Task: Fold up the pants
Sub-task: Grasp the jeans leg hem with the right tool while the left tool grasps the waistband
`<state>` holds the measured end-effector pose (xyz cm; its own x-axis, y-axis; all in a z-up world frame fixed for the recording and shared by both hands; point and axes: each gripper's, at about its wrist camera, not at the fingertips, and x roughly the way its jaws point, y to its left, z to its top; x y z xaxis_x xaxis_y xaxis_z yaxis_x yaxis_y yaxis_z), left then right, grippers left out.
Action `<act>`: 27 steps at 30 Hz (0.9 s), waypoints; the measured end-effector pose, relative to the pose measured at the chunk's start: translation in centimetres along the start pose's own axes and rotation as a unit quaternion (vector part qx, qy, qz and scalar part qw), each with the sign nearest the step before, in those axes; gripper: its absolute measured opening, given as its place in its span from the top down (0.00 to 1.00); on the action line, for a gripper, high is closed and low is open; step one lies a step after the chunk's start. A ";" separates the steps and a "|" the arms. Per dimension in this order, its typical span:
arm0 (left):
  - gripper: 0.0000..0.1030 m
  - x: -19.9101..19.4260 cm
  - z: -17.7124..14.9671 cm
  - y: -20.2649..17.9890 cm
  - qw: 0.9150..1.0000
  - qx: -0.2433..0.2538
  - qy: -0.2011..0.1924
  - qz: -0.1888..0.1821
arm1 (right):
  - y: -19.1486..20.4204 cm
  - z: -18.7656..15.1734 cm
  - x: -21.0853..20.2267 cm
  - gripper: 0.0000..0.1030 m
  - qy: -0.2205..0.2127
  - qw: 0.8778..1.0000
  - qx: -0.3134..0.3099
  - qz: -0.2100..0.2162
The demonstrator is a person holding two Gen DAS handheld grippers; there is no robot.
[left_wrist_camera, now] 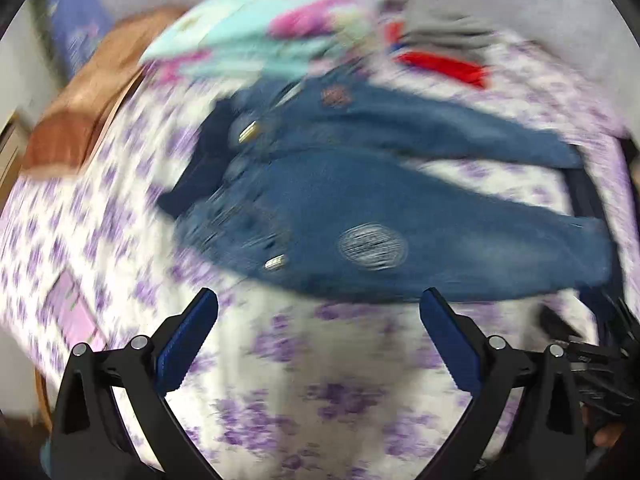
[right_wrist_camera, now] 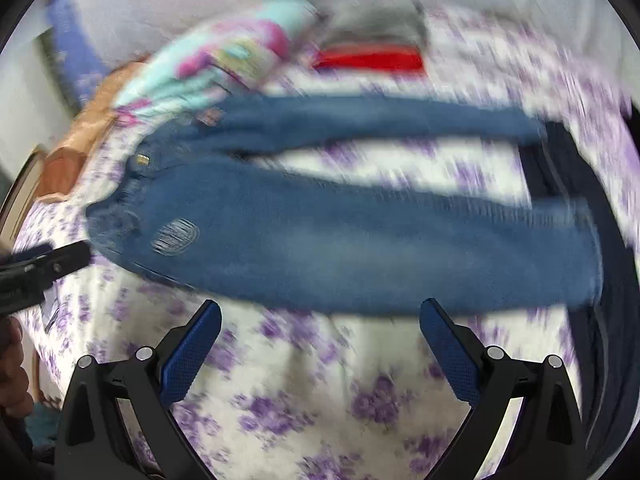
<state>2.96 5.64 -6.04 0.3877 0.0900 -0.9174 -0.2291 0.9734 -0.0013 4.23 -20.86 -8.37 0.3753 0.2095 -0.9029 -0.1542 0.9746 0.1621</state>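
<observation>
Blue denim pants (left_wrist_camera: 360,200) lie spread flat on a white bedsheet with purple flowers (left_wrist_camera: 304,360), waist to the left, both legs running right. They also show in the right wrist view (right_wrist_camera: 360,240). My left gripper (left_wrist_camera: 319,300) is open and empty, just in front of the near leg. My right gripper (right_wrist_camera: 320,308) is open and empty, just in front of the near leg further toward the hem. The left gripper also shows at the left edge of the right wrist view (right_wrist_camera: 44,260). Both views are motion-blurred.
A turquoise and pink floral pillow (left_wrist_camera: 256,32) lies behind the waist. Folded red (left_wrist_camera: 444,66) and grey (left_wrist_camera: 448,32) clothes sit at the back. A brown wooden headboard (left_wrist_camera: 76,120) is at the left. A dark garment (right_wrist_camera: 568,184) lies by the pant hems.
</observation>
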 end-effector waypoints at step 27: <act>0.07 6.0 3.6 9.9 0.979 -0.160 0.120 -0.031 | -20.6 -3.2 0.2 0.03 0.002 0.966 0.244 -0.088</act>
<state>6.22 16.59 -10.12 0.1974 -0.0559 -0.9787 -0.4949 0.8561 -0.1487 4.58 -41.12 -13.17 0.3519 0.0372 -0.9353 0.3613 0.9164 0.1724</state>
